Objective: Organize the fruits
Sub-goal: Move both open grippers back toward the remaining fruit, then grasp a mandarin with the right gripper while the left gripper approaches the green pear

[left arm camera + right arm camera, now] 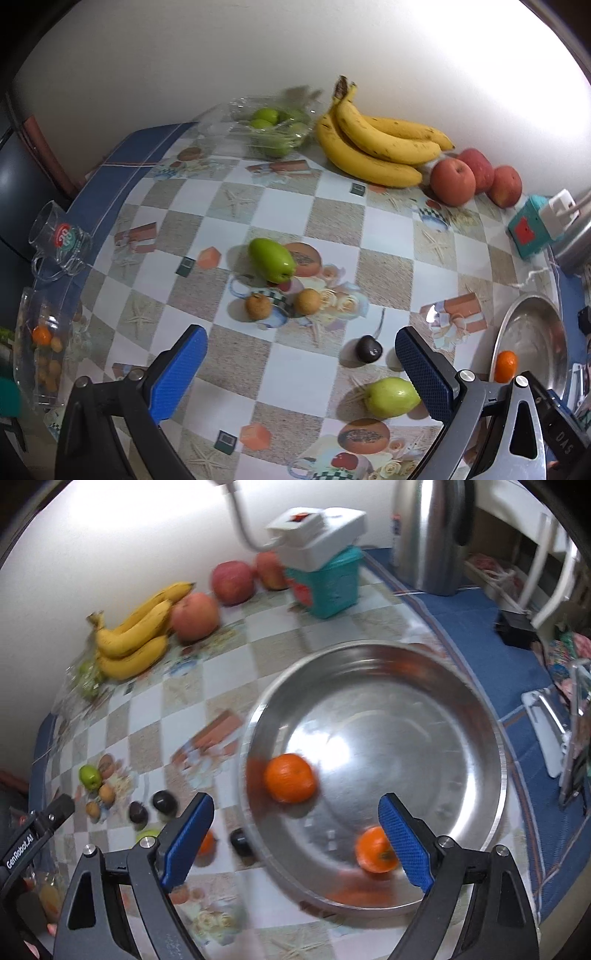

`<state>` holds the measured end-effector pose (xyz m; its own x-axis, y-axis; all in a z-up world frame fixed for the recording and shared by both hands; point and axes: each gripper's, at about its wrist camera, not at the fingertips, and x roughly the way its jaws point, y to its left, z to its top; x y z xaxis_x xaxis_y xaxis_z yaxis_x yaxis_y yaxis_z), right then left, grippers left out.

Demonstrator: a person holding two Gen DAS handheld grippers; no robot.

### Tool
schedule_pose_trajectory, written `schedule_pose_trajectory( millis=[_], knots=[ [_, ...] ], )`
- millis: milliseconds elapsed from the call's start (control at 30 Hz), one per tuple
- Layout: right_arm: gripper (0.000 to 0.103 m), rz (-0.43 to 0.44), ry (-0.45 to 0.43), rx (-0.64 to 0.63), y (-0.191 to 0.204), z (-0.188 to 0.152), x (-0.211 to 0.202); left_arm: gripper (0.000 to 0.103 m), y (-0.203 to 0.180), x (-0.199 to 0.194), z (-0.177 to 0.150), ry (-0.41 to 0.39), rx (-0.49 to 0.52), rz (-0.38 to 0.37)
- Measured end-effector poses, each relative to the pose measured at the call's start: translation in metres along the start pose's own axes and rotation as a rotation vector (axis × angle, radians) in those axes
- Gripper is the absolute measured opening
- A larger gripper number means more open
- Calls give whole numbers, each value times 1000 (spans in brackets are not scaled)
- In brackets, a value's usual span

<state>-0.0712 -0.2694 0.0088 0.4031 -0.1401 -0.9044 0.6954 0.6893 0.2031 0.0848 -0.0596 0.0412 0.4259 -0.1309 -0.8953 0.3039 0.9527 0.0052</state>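
**Inspector:** The right gripper hangs over the steel bowl with its jaws wide and nothing between the pads. Two oranges lie inside: one orange near the left wall, a second orange at the near side, just beside the right-hand pad. Judging by that, the bowl is the collecting point for oranges.

**Clerk:** And the left side?

**Inspector:** The left gripper is likewise spread wide and empty, poised above the checked tablecloth. Between and beyond its pads lie loose fruit: a dark cherry, a green fruit touching or just beside the right pad (contact cannot be confirmed), another green fruit, and two small brown fruits.

**Clerk:** Other containers?

**Inspector:** A clear tray by the wall holds green fruit. A clear jar at the left edge holds small orange and yellow fruit. A glass mug appears empty.

**Clerk:** Already sorted?

**Inspector:** Bananas and apples sit grouped against the wall. One orange and the loose pieces remain outside any container.
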Motion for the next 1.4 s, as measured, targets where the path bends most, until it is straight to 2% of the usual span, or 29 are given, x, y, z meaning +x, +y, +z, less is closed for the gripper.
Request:
schedule_pose_trajectory(
  millis=[200,500,967,1100,1167,1400],
  knots=[
    [91,74,21,-82,37,-6,3,103,23,-3,1,5,-46,9],
    [91,111,43,-138,68,-16,10,103,49,-4,-2,19,-96,5],
    [89,94,76,-179,78,-22,30,103,22,24,-8,116,-47,-51],
    [84,107,77,-206,84,-24,33,103,20,27,-9,126,-44,-51],
    [72,117,83,-213,85,-24,34,103,18,28,-9,129,-43,-53],
    [55,128,108,-206,81,-26,44,103,12,32,-10,145,-34,-61]
  ],
)
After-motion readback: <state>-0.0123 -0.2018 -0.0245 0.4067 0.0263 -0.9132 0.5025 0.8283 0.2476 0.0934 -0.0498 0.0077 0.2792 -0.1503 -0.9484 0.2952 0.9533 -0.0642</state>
